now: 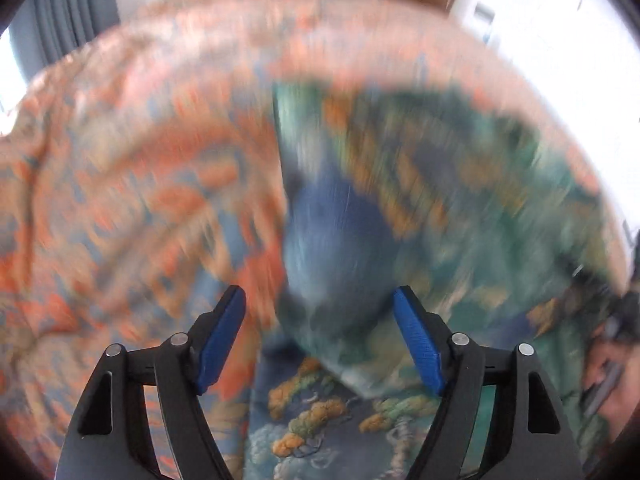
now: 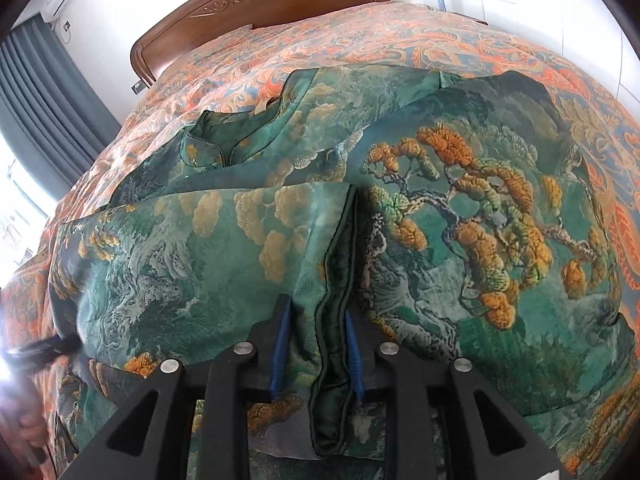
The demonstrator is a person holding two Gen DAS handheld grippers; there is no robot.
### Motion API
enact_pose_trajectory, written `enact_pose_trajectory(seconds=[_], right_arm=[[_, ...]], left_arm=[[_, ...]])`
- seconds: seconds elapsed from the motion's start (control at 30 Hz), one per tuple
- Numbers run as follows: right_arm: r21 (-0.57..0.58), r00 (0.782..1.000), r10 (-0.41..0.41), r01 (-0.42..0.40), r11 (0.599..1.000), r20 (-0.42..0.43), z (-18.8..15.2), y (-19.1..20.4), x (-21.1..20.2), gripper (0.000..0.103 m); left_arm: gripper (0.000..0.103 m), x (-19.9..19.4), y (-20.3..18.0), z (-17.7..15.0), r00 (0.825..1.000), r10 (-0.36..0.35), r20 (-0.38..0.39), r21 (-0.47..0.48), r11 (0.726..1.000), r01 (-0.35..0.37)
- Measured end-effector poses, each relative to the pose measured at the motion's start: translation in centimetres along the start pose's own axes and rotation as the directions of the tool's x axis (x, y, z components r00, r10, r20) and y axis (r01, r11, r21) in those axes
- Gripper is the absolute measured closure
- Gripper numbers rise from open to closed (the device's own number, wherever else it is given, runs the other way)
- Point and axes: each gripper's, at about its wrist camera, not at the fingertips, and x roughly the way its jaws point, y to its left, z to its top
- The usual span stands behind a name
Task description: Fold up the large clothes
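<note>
Right claw (image 2: pixel 316 354) pinches green garment (image 2: pixel 460 208) hem; left claw (image 1: pixel 320 320) spread wide, empty.

Green satin garment (image 2: pixel 440 208) printed with orange-gold pine trees lies spread on the bed, partly folded; stand-up collar (image 2: pixel 204 146) toward the headboard; a dark-piped edge (image 2: pixel 336 280) bunched upright nearest the camera.
</note>
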Motion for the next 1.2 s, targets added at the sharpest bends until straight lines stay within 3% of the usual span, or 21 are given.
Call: enact_pose_trajectory(seconds=[0.1,0.17,0.23,0.3,0.37,0.47,0.6,0.67,0.73,0.83,0.97,1.1,1.2], right_arm=[[-0.002,1.0,0.001,-0.001,1.0,0.004,0.0,-0.1,-0.1,0.078],[-0.009,1.0,-0.006,0.006,1.0,0.009,-0.1,0.1,-0.1,0.078],[-0.014,1.0,-0.008,0.008,1.0,0.014,-0.3,0.1,-0.2,0.078],[-0.012,1.0,-0.001,0.002,1.0,0.02,-0.4,0.0,-0.2,0.078],[-0.001,1.0,0.015,-0.015,1.0,0.022,-0.5,-0.3,-0.2,0.078],[0.003,0.999,0.033,-0.033,0.999,0.024,-0.7,-0.4,-0.1,0.075],[-0.007,0.999,0.034,-0.034,0.999,0.024,-0.8,-0.4,0.2,0.074],[-0.001,0.999,0.043,-0.043,0.999,0.023,-0.8,-0.6,0.3,0.074],[0.011,0.998,0.057,-0.058,0.998,0.023,-0.8,-0.9,0.2,0.074],[0.015,0.997,0.074,-0.074,0.997,0.028,-0.6,-1.0,-0.4,0.074],[-0.006,0.994,0.098,-0.098,0.995,0.037,-0.4,-1.1,-1.8,0.071],[-0.019,0.995,0.082,-0.081,0.996,0.055,-0.4,-0.9,-3.6,0.066],[-0.013,0.991,0.078,-0.077,0.997,0.106,-1.0,-0.6,-6.4,0.066]], left_arm=[[0.027,-2.0,-0.1,2.1,0.99,-0.088,0.108,-0.024,0.995,0.092],[0.037,-0.9,-0.5,3.4,0.98,-0.145,0.134,-0.026,0.988,0.15],[0.044,2.1,-0.3,4.4,0.978,-0.186,0.092,-0.064,0.979,0.192],[0.05,5.3,0.2,4.9,0.988,-0.15,0.046,-0.135,0.979,0.155],[0.076,9.6,1.4,4.8,0.991,-0.116,-0.062,-0.209,0.973,0.101],[0.085,11.5,2.7,4.3,0.989,-0.117,-0.092,-0.251,0.964,0.091],[0.081,8.8,1.5,4.7,0.995,-0.063,-0.075,-0.157,0.986,0.051],[0.049,6.4,0.8,4.9,0.997,-0.068,-0.033,-0.135,0.989,0.063],[0.033,3.4,0.3,3.7,0.993,-0.114,0.03,-0.121,0.986,0.117],[0.032,1.3,-0.8,1.4,0.99,-0.138,0.029,-0.034,0.99,0.139],[0.028,3.1,-2.4,-1.4,1.0,0.021,0.001,0.123,0.992,-0.021],[0.023,5.1,-0.7,-0.8,0.996,-0.028,-0.081,0.017,0.999,0.029],[0.023,5.2,-0.5,-0.3,0.996,-0.042,-0.085,-0.02,0.999,0.04]])
